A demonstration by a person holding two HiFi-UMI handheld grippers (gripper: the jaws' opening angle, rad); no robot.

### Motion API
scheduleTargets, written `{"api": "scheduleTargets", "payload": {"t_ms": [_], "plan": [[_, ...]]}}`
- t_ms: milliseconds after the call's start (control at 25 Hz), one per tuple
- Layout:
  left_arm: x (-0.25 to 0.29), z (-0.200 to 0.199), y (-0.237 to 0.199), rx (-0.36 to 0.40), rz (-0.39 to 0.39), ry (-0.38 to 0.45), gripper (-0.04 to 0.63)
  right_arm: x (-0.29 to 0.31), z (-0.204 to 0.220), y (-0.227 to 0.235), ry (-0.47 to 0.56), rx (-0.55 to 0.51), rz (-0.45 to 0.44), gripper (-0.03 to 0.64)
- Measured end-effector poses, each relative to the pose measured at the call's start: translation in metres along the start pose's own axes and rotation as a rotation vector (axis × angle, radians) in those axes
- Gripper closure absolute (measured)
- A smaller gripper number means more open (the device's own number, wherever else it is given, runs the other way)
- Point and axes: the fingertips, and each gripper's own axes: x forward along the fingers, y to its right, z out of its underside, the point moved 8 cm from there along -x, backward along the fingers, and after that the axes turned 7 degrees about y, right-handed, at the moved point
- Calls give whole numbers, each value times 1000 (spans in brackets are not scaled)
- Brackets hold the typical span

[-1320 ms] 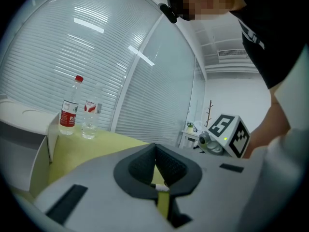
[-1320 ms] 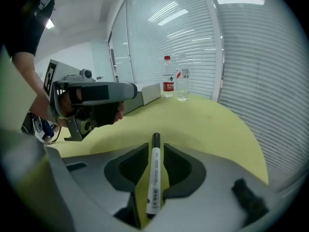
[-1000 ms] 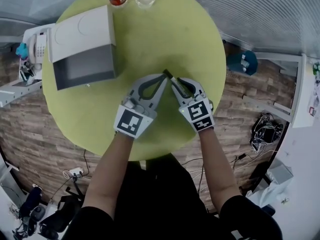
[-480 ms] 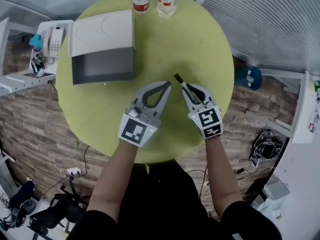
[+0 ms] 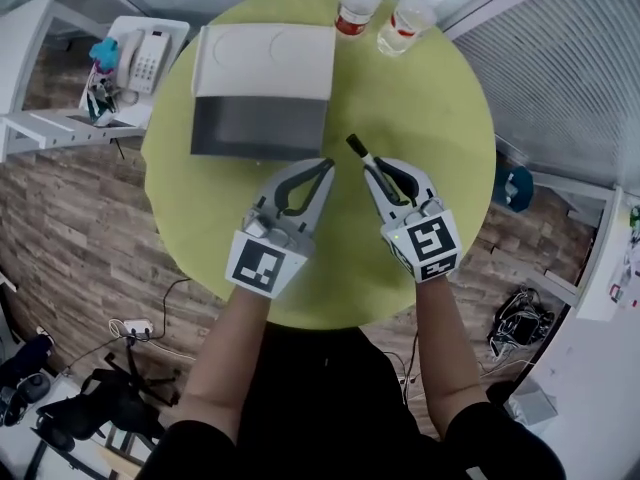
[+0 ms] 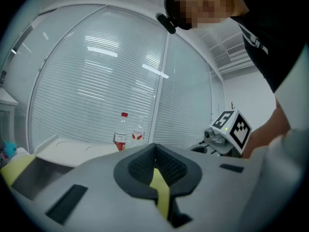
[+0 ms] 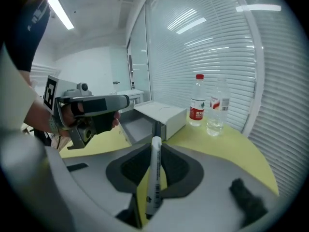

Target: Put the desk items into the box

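Clamping the black-capped white marker (image 5: 358, 154), your right gripper (image 5: 368, 165) now nears the open white box (image 5: 262, 96), ready to drop; left gripper (image 5: 326, 165) jaws together, empty.

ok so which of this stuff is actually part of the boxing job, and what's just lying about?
In the job:
- marker, clamped in the right gripper
- box, open, on the table
- left gripper, shut, empty

Lying about:
- two bottles at the table's far edge, though they may count as desk items
- phone on the side shelf, off the table
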Motion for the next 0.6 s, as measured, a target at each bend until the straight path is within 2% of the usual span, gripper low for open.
{"api": "scheduleTargets", "payload": {"t_ms": [240,600], "plan": [[-28,-15,-42,-1,-82,31,583,42,-40,-24,36,-42,-61,541],[-67,-27,-88,14,-160,33,583,99,-81,-68,36,-99,-155,541]]}}
